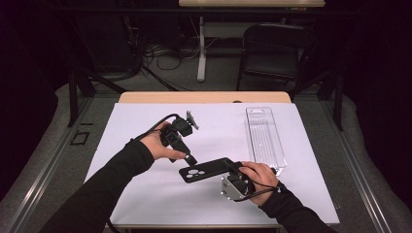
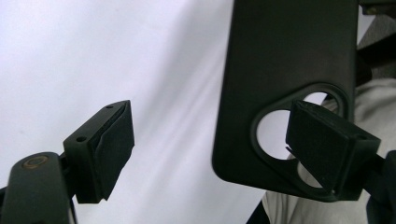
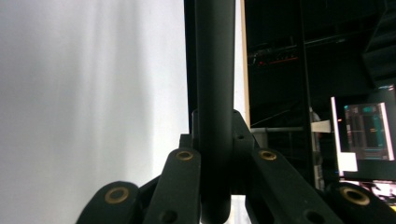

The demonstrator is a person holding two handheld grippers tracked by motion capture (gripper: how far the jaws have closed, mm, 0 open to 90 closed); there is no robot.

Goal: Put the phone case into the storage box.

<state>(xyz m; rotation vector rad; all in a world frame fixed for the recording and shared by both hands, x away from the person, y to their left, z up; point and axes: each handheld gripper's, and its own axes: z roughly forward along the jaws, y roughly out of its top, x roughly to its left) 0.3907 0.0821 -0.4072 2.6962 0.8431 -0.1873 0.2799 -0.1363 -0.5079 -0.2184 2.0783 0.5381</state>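
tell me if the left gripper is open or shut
Open: in the left gripper view the left gripper has its fingers wide apart, nothing pressed between them, beside the black phone case.

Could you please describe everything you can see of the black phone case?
The black phone case is a matte, plastic-looking shell with a rounded camera cutout holding circular holes at its left end. It lies roughly level just above the white table sheet, clamped at its right end by the right tongs. The left tongs stand open at its camera end.

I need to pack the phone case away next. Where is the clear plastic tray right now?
In the high view the clear plastic tray lies lengthwise on the white mat's right side, toward the far edge, just beyond the right gripper holding the black phone case.
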